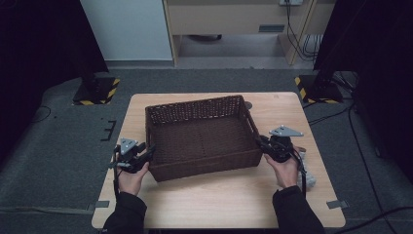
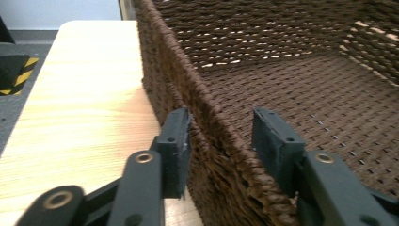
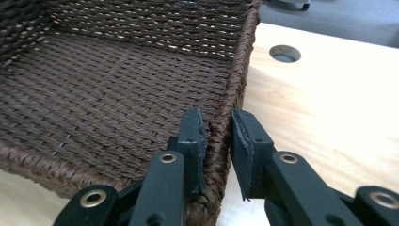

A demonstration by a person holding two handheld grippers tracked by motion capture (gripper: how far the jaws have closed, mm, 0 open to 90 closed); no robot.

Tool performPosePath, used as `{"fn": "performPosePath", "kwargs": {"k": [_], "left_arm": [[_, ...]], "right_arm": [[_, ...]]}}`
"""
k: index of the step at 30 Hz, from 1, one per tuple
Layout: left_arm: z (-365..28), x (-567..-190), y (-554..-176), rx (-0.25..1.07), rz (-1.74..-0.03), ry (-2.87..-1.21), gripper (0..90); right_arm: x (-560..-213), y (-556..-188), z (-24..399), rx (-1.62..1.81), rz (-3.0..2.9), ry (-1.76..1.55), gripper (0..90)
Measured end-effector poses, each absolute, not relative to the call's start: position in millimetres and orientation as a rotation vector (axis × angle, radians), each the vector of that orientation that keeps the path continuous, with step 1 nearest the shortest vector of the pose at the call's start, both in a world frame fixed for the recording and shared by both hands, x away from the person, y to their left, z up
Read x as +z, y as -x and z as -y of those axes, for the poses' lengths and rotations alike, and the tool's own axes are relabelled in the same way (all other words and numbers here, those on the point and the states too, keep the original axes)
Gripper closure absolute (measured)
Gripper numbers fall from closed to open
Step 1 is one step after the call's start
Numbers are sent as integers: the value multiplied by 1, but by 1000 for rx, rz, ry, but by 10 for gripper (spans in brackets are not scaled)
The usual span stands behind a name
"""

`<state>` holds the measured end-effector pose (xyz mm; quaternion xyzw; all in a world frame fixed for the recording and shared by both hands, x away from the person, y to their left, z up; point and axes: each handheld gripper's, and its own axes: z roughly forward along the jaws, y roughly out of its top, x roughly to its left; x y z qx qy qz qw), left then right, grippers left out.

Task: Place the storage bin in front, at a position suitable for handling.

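Basket (image 1: 202, 139) mid-desk, empty. Left gripper (image 1: 146, 155) astride left wall, pads apart (not pinching). Right gripper (image 1: 263, 145) clamped on right wall. Gripping step; next: close left, lift level.

A light wooden table (image 1: 204, 204) with rounded corners stands on grey carpet (image 1: 58, 146). Beyond its far edge, two black stand bases with yellow-black hazard stripes (image 1: 95, 91) sit on the floor. Farther back are a pale wall panel (image 1: 126, 29), beige wooden furniture (image 1: 229, 19) and hanging cables (image 1: 297, 34). The light is dim.
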<state>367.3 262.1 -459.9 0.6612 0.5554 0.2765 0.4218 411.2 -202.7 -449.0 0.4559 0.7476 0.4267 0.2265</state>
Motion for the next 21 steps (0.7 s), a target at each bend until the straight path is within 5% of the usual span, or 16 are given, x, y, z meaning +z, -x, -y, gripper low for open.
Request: {"fn": "performPosePath", "kwargs": {"k": [10,21], "left_arm": [[-271,-460,-368,659,-1348,-1694,518],[-274,-446,-369,714,-1335,-1610,428]], "right_arm": [[-444,-372,201,1138,-2083,-1260,704],[-438,-404,209,1226,-1975,-1243,600]]}}
